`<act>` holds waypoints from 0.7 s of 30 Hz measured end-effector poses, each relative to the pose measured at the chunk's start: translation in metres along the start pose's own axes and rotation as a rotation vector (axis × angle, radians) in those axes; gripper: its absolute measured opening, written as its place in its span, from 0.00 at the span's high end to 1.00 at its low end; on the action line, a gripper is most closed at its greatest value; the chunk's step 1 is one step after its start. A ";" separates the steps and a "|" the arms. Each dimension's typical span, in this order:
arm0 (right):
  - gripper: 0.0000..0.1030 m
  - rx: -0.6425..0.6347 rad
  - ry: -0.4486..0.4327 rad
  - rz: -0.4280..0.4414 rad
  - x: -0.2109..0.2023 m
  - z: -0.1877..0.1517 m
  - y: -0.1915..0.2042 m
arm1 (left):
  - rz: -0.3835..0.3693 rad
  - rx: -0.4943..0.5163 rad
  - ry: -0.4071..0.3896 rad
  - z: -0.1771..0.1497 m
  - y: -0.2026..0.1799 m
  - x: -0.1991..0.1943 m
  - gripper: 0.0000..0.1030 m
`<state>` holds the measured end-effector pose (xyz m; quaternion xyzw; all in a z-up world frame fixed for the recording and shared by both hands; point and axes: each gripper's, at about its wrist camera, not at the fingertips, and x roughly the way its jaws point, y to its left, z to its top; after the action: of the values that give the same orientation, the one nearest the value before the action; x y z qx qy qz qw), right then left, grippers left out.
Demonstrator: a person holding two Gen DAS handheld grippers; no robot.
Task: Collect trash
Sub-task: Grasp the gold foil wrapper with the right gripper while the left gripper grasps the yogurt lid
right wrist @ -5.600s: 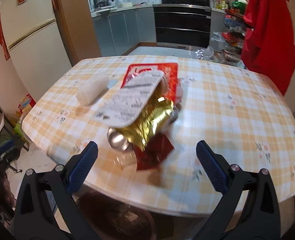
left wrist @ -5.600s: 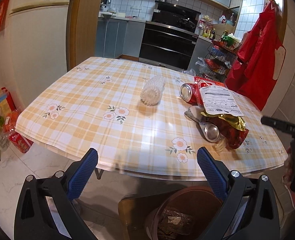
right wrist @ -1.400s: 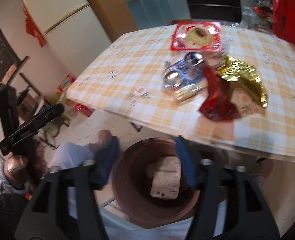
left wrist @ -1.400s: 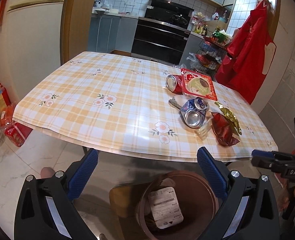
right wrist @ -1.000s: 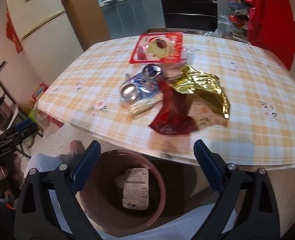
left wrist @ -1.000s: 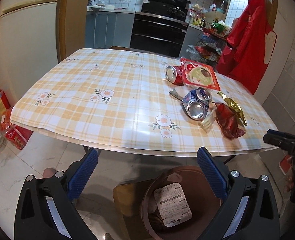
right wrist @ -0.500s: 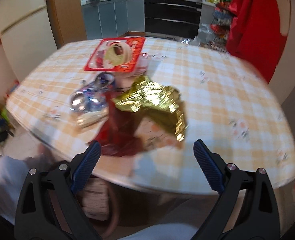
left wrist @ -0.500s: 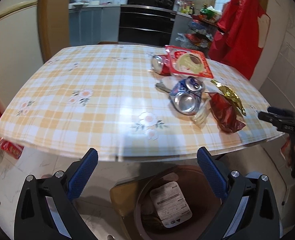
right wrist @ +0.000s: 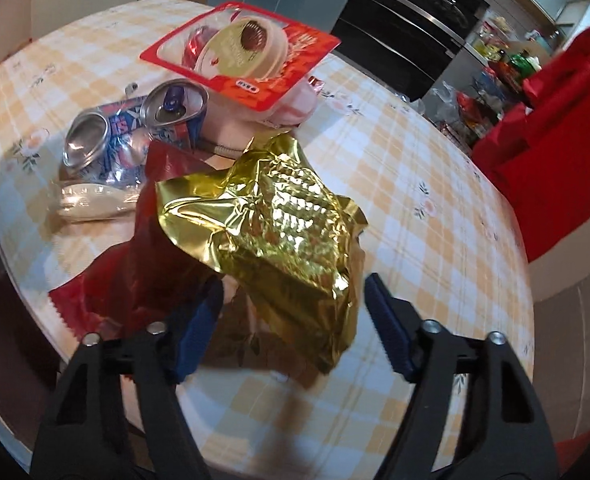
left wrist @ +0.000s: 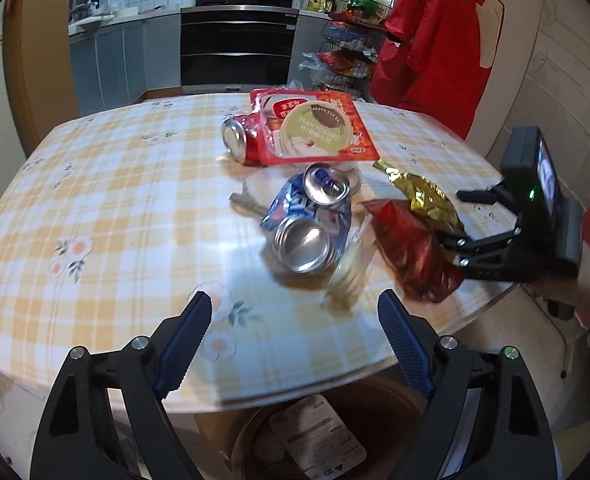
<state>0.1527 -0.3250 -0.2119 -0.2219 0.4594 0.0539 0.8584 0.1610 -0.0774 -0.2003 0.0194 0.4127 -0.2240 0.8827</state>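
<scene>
Between the wide-spread fingers of the right tool lies the gold wrapper, seemingly ungripped.

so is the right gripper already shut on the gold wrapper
No, the right gripper is open, its blue fingers spread to either side of the gold wrapper, which lies on the table.

Left gripper: blue-padded jaws spread wide, nothing between them.
Right gripper: blue-padded jaws spread wide, tilted downward, nothing clamped.
</scene>
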 end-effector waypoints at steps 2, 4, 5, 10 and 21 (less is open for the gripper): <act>0.56 0.001 0.003 0.010 0.003 0.002 -0.002 | -0.017 -0.008 0.002 0.009 0.000 0.005 0.23; 0.63 0.029 -0.016 0.030 0.001 0.005 -0.008 | -0.029 -0.003 0.004 0.023 0.001 0.011 0.24; 0.66 0.046 -0.028 0.040 -0.002 0.006 -0.011 | -0.029 0.002 0.001 0.031 0.000 0.015 0.25; 0.74 0.191 -0.096 0.101 -0.016 0.009 -0.041 | -0.070 -0.028 -0.004 0.088 -0.002 0.042 0.24; 0.78 0.395 -0.160 0.195 -0.025 -0.001 -0.078 | 0.025 0.090 0.050 0.163 -0.030 0.136 0.18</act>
<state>0.1608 -0.3925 -0.1668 0.0006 0.4108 0.0628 0.9096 0.3420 -0.1920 -0.1885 0.0695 0.4239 -0.2308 0.8730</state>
